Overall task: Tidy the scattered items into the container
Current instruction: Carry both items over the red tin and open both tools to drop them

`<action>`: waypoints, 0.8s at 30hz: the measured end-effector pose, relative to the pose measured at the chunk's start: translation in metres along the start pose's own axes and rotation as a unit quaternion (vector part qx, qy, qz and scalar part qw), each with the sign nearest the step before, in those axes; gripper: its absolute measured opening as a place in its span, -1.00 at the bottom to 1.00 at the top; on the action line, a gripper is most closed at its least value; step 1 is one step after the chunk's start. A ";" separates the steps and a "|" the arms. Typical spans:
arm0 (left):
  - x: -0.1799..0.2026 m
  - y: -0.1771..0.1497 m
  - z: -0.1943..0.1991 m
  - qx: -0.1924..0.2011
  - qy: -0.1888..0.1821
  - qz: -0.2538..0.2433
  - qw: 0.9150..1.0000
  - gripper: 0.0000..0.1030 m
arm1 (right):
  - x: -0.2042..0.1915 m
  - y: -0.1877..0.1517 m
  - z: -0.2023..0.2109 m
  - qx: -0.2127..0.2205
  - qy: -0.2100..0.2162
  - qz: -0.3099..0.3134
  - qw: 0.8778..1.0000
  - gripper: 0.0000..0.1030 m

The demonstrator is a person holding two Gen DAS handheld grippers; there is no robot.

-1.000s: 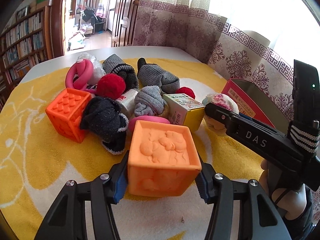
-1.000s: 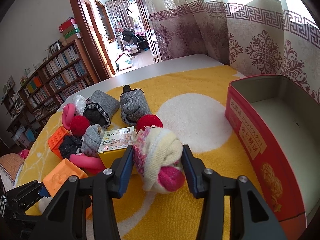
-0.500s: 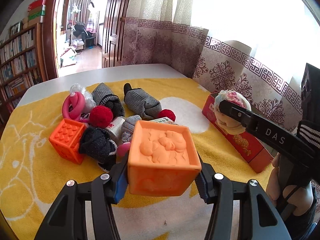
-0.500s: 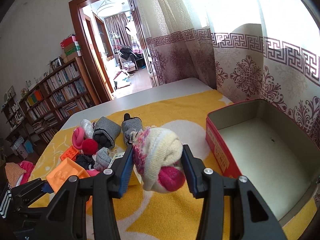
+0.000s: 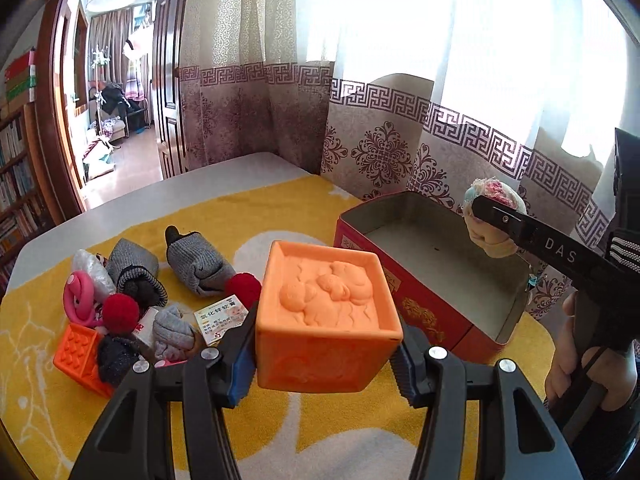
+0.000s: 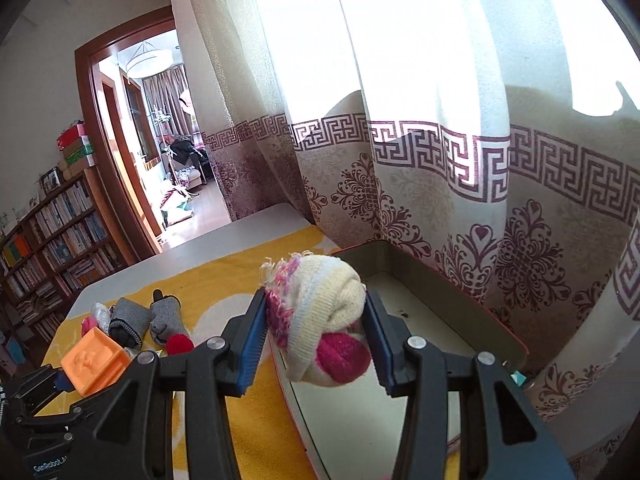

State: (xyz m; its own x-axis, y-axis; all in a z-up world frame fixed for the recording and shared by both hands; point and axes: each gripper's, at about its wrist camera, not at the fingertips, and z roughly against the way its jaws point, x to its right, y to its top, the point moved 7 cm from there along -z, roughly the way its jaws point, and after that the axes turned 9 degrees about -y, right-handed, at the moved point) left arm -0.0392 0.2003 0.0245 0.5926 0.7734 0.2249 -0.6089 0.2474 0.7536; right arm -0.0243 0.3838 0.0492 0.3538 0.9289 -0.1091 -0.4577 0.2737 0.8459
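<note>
You hold block (image 5: pixel 326 316) clenched in left gripper (image 5: pixel 324 354), sock ball (image 6: pixel 320 320) clenched in right gripper (image 6: pixel 316 344) above tin (image 5: pixel 424 312). Tin empty (nothing dropped yet). Left on tabletop: socks (image 5: pixel 198 264), pompoms (image 5: pixel 121 314), small block (image 5: pixel 78 352), carton (image 5: pixel 220 318).

We cannot see the near wall of the red tin (image 5: pixel 424 312) where the orange block (image 5: pixel 326 320) covers it, and in the right wrist view its near end runs off the bottom edge. The small box (image 5: pixel 220 316) carries print too small for us to read. The dark sock (image 5: pixel 116 360) is half hidden behind the left tool (image 5: pixel 324 364). The hand (image 5: pixel 576 364) is cut by the right edge.
</note>
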 end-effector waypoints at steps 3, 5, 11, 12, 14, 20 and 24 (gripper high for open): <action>0.015 0.009 -0.011 -0.001 -0.009 -0.011 1.000 0.13 | 0.012 0.003 0.003 0.004 -0.013 0.000 1.000 -0.02; 0.023 0.014 -0.018 -0.002 -0.015 -0.018 1.000 0.12 | 0.020 0.003 0.004 0.005 -0.020 -0.002 1.000 -0.02; 0.046 0.030 -0.040 -0.006 -0.029 -0.033 0.999 0.12 | 0.042 0.003 -0.003 -0.005 -0.032 -0.015 0.999 -0.02; 0.049 0.033 -0.044 -0.006 -0.032 -0.035 0.999 0.13 | 0.044 0.003 -0.004 -0.006 -0.034 -0.015 0.999 -0.02; 0.055 0.040 -0.050 -0.004 -0.039 -0.038 0.998 0.13 | 0.050 0.002 -0.006 -0.009 -0.038 -0.017 0.999 -0.02; 0.071 0.064 -0.074 -0.002 -0.072 -0.035 0.997 0.13 | 0.061 -0.002 -0.012 -0.023 -0.046 -0.020 0.998 -0.02; 0.082 0.076 -0.091 -0.006 -0.114 -0.025 0.993 0.15 | 0.065 -0.006 -0.019 -0.032 -0.050 -0.024 0.998 0.03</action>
State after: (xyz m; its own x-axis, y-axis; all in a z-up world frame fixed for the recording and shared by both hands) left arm -0.0849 0.3355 0.0439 0.7256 0.6085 0.3212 -0.5804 0.2906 0.7607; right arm -0.0143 0.4471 0.0277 0.4551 0.8856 -0.0930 -0.4884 0.3356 0.8055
